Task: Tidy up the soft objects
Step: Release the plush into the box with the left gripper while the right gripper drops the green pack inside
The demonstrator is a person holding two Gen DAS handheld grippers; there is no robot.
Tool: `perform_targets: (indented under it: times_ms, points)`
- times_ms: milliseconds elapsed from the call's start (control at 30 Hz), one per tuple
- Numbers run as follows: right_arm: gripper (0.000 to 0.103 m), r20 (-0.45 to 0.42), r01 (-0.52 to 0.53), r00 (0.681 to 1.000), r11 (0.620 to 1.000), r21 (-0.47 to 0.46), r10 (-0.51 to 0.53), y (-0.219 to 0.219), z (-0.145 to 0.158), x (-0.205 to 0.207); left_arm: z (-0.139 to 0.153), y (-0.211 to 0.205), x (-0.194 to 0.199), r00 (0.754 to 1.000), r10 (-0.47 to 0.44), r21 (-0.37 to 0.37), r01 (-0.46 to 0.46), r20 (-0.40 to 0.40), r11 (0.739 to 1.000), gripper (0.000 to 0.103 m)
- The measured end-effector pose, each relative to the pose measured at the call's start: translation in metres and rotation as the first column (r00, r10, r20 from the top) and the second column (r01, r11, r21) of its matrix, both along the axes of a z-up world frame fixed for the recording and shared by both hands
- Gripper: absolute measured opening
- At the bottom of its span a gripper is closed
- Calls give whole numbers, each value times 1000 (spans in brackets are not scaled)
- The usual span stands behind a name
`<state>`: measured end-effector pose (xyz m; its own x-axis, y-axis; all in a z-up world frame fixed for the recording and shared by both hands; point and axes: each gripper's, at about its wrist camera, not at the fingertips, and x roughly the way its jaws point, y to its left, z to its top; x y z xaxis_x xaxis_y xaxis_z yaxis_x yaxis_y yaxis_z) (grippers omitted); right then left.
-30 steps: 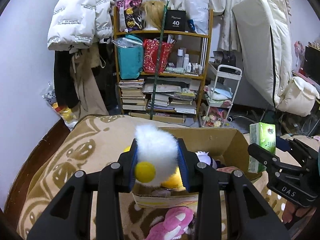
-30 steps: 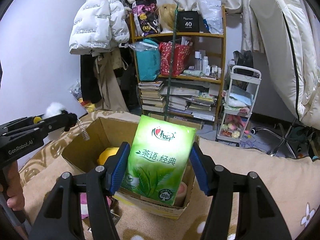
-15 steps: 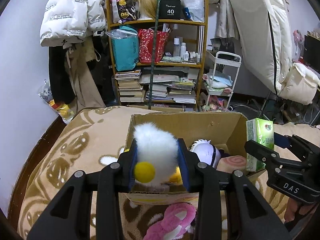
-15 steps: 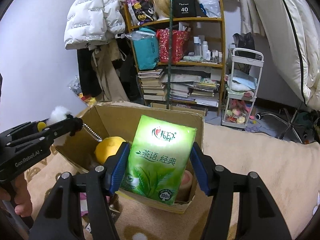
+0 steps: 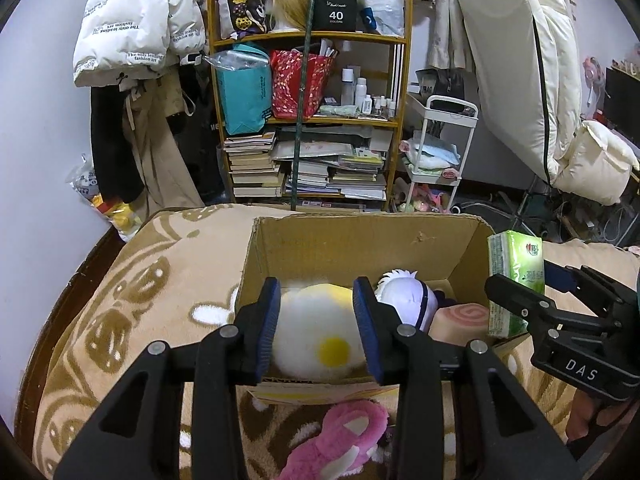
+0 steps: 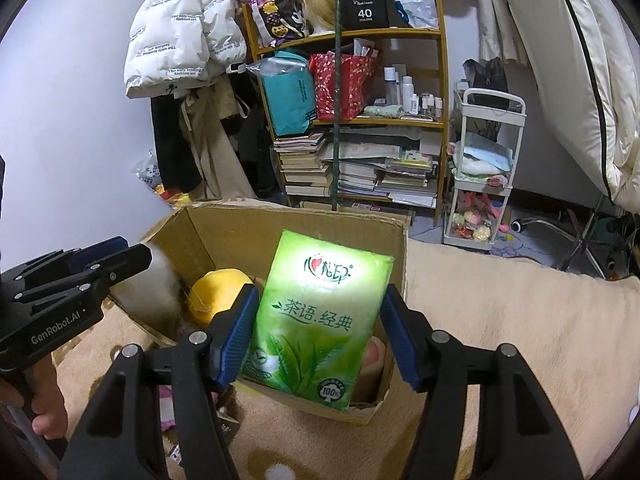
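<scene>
My left gripper [image 5: 316, 320] is shut on a white fluffy plush with a yellow spot [image 5: 320, 336], held low inside the near side of an open cardboard box [image 5: 360, 240]. My right gripper [image 6: 320, 328] is shut on a green tissue pack [image 6: 316, 320], held over the box's right end [image 6: 400, 264]. The pack also shows in the left wrist view [image 5: 514, 276]. In the box lie a purple-white plush [image 5: 404, 296], a pink swirl cushion [image 5: 460, 320] and a yellow plush [image 6: 218, 292].
The box sits on a beige patterned blanket [image 5: 160, 280]. A pink plush slipper [image 5: 340, 436] lies on the blanket in front of the box. A cluttered bookshelf [image 5: 312, 120], hanging coats [image 5: 136, 32] and a white cart [image 5: 440, 152] stand behind.
My left gripper has lowered the white plush from above the box rim down into the box. Both grippers have moved closer to the box; the right still holds the tissue pack.
</scene>
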<state>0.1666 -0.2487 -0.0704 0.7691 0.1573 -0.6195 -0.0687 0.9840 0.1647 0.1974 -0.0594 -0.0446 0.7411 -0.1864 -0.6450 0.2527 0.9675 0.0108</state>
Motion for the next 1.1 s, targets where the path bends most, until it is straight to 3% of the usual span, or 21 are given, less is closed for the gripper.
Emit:
perform_targets:
  times_ms: [67,300,467,733,1100]
  points:
    - [68,-4,-5,1000,1000,21,5,-1,-1,-1,0,0,2,1000,0,7,0,-5,1000,52]
    - [74,7,-24,1000,999,29,24,2,0,-4,1,5,3,1000,24,11,-24,-1,1000,55]
    - [89,31,-28,999,999,14,28,5,3,-8,0,8,4,999,43,26,-43,-3,999,57]
    - [94,9,-33,999,999,26,33,4,3,-5,2,7,2,998,59,75,-59,11,995,75]
    - [102,9,-14,1000,999,31,14,5,9,-16,14,27,-10,993,114,44,-114,2,993,89]
